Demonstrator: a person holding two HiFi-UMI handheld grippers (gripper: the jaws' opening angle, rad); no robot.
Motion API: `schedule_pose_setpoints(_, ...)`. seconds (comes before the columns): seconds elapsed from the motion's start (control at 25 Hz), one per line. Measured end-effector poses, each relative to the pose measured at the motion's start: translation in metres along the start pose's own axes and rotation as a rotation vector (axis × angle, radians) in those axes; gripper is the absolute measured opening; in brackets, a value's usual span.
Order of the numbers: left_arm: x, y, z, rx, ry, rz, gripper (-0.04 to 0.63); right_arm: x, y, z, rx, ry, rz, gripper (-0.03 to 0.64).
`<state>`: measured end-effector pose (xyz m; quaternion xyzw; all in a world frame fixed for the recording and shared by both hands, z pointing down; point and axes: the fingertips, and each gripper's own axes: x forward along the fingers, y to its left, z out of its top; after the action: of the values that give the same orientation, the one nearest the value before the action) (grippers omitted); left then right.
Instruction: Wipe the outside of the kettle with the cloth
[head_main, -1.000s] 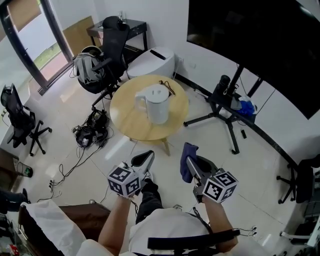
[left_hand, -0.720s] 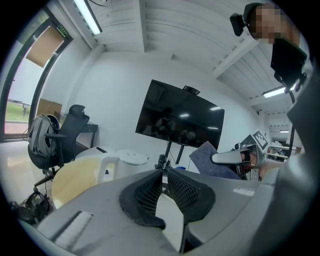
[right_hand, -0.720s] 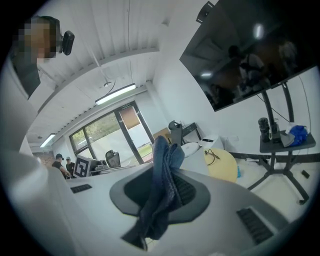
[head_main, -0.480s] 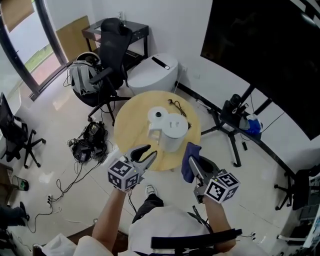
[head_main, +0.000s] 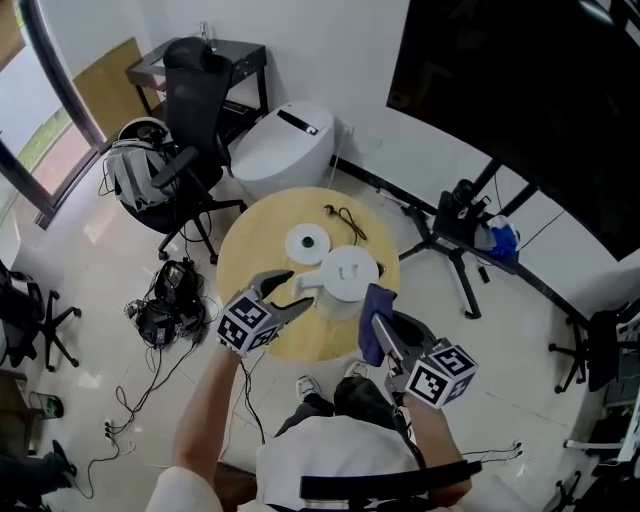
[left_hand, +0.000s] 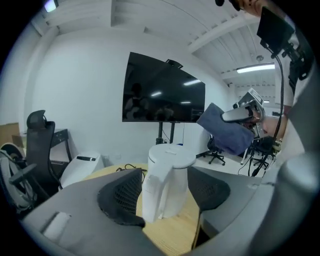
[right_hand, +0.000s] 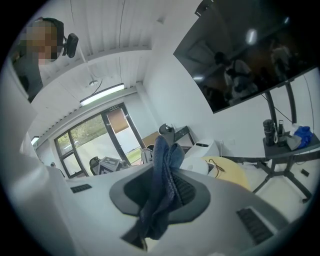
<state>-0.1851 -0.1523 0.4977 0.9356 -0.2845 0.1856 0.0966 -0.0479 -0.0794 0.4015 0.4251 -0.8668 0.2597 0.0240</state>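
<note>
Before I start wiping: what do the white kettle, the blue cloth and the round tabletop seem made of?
White kettle: probably plastic, smooth matte shell with dull highlights. Blue cloth: soft textile, perhaps microfibre; fuzzy weave, limp folds. Round tabletop: pale wood or wood-look laminate, satin; I cannot tell which.

Kettle (head_main: 347, 277), near side: covered by the cloth (head_main: 376, 318) in the head view.
Kettle, right gripper view: mostly behind the cloth pinched in the right tongs (right_hand: 162, 197).
Dark thing (head_main: 345, 217) on the desk (head_main: 245, 250), behind the kettle: too small to tell.
</note>
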Motion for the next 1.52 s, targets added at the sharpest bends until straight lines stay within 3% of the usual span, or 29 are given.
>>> schedule_pose_setpoints(0.36,0.041,0.007,-0.006,0.059,0.044,-0.168,0.285,0.015,-0.02,0.021,0.001,0.009,-0.006,0.08)
schedule_pose_setpoints(0.48,0.048,0.005,-0.011,0.057,0.054,-0.175,0.225,0.02,-0.028,0.022,-0.008,0.029,-0.005,0.08)
schedule_pose_setpoints(0.64,0.051,0.002,-0.01,0.035,0.029,-0.179,0.218,0.029,-0.04,0.022,-0.09,0.084,-0.015,0.08)
schedule_pose_setpoints(0.88,0.051,-0.006,-0.01,0.063,0.036,-0.151,0.192,0.056,-0.054,0.004,-0.286,0.263,-0.025,0.081)
schedule_pose_setpoints(1.2,0.051,-0.016,-0.007,0.091,0.041,-0.103,0.177,0.087,-0.044,-0.027,-0.486,0.503,0.027,0.081)
schedule_pose_setpoints(1.52,0.052,-0.018,-0.007,0.079,0.048,-0.084,0.176,0.116,-0.022,-0.043,-0.583,0.688,0.178,0.081)
